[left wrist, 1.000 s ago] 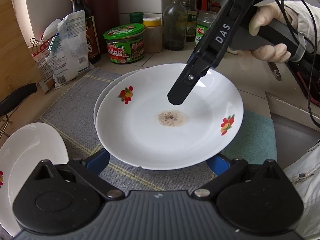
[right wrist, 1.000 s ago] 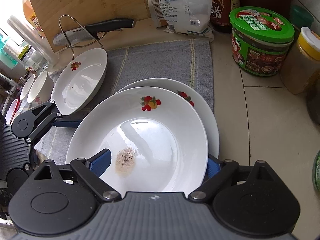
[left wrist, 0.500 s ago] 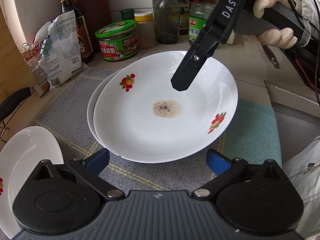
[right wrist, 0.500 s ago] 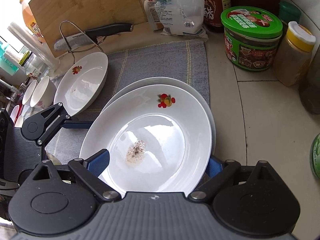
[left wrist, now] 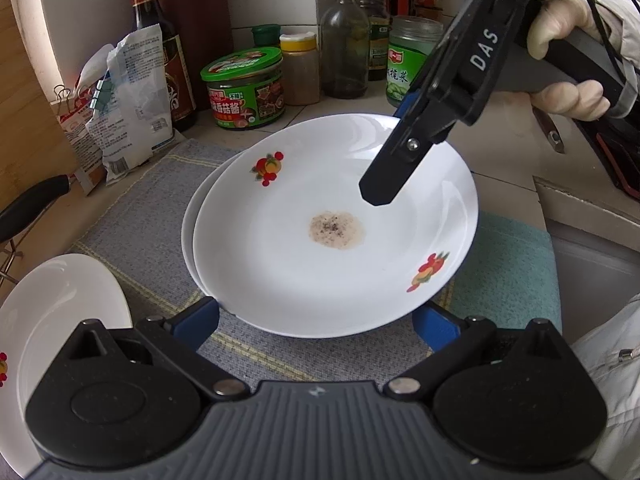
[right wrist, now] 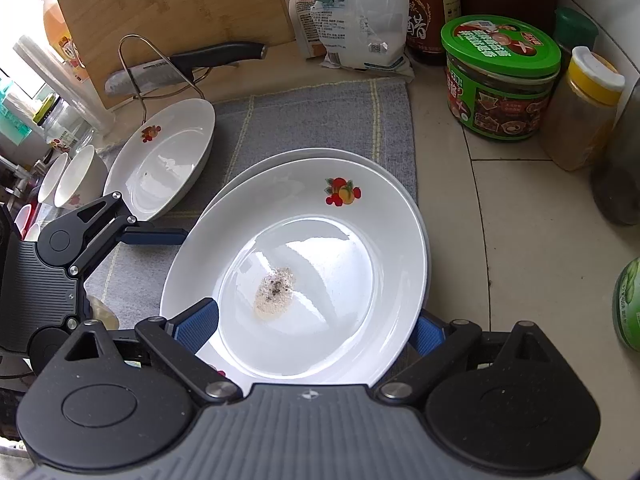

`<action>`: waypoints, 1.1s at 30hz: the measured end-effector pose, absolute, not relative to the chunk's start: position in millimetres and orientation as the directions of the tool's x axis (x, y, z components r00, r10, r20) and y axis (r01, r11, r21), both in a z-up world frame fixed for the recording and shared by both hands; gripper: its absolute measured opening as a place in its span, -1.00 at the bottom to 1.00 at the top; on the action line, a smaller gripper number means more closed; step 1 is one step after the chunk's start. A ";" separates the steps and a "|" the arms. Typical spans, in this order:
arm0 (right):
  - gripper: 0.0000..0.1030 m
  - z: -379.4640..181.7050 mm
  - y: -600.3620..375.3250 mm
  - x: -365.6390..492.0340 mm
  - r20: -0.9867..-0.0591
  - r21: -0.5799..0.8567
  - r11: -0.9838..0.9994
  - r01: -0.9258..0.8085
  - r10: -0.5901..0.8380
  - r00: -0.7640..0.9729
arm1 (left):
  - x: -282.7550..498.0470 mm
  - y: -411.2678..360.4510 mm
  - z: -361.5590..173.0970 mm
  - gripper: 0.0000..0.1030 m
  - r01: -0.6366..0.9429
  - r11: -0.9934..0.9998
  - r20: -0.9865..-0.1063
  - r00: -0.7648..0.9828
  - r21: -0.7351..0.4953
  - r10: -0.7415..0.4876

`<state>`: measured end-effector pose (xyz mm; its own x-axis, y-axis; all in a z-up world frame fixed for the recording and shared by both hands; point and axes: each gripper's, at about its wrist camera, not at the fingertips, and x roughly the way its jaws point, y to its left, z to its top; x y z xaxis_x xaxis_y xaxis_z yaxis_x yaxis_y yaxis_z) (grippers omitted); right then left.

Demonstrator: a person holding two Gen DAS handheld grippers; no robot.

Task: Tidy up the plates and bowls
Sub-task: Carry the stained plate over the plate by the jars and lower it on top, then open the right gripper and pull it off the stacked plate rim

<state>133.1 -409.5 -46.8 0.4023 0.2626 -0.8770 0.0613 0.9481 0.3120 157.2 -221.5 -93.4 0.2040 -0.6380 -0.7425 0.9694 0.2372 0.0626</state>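
While both sets of jaws stand wide, the top plate [right wrist: 320, 264] sits right between the blue pads of the right gripper [right wrist: 316, 322], its near rim tucked in at the base of the jaws. Neither pad looks to be pressing the rim, so this reads as a release or a not-yet-made grip, and I can't tell which. A speckled patch of residue [right wrist: 274, 292] lies just ahead of the left-hand pad, in the plate's well.

From the other side, the left gripper [left wrist: 316, 322] brackets the same plate's opposite rim, jaws equally wide, holding nothing. Just beyond the far rim, a sliver of the lower plate [right wrist: 304, 156] shows underneath: the two are stacked on the grey mat [right wrist: 320, 112], the upper one shifted slightly off centre.

Judgement call here: the step is seating this plate squarely on the stack. To do it well, nudge from the rim, not the well, keep the push low and level so the glazed surfaces don't skate, and clear the jaws straight back rather than upward.

Further out, left of the right jaws, a third plate [right wrist: 168, 156] leans near a wire rack [right wrist: 144, 64], with two bowls [right wrist: 68, 178] beyond the mat's edge. Farthest off on the worktop [right wrist: 520, 248], a green-lidded jar [right wrist: 500, 76] stands well apart.
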 end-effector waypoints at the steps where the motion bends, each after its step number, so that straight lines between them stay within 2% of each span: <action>1: 0.93 -46.8 -409.3 133.1 -0.878 0.311 0.948 0.062 0.261 0.402 | 157.6 -221.5 -93.3 0.98 0.969 0.241 -0.742 0.204 0.060 -0.639; 26: 0.99 -42.4 -404.9 132.3 -0.912 0.272 0.953 0.135 0.210 0.352 | 152.1 -220.4 -90.6 0.98 0.958 0.280 -0.722 0.233 0.057 -0.651; 33: 1.00 -29.1 -397.4 121.7 -0.903 0.226 0.966 0.122 0.161 0.399 | 149.3 -204.7 -83.6 0.98 0.938 0.344 -0.695 0.278 0.047 -0.663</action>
<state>121.7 -397.4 -29.1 0.3990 0.1610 -0.9027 0.1218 0.9664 0.2262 149.3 -204.7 -83.6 0.2780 -0.6634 -0.6947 0.9378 0.3441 0.0467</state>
